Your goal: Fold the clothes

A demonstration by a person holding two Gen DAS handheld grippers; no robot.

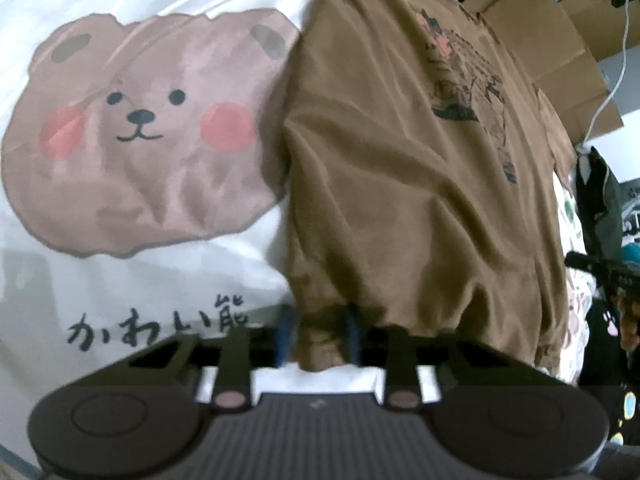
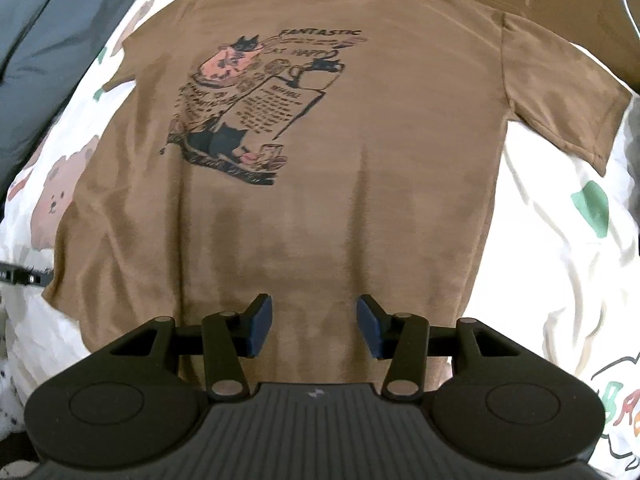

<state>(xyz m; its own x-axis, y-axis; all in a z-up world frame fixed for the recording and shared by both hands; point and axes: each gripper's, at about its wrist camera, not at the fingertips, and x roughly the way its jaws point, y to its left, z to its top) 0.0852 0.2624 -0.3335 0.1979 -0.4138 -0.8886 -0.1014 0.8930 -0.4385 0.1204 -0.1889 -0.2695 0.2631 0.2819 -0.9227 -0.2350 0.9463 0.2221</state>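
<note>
The bear-print bedcover lay beneath the brown T-shirt, which was spread print-up with both sleeves out. Your left gripper pinched the shirt's hem corner; your right gripper hovered over the hem, jaws spread. Next, by my reading, you needed a matching right-side grip.

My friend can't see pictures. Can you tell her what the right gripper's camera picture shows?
A brown short-sleeved T-shirt with a cat-and-book cartoon print lies spread flat, front up, on a white bedcover patterned with bears. The black right gripper is over the shirt's bottom hem, its blue-padded fingers open and holding nothing.
</note>
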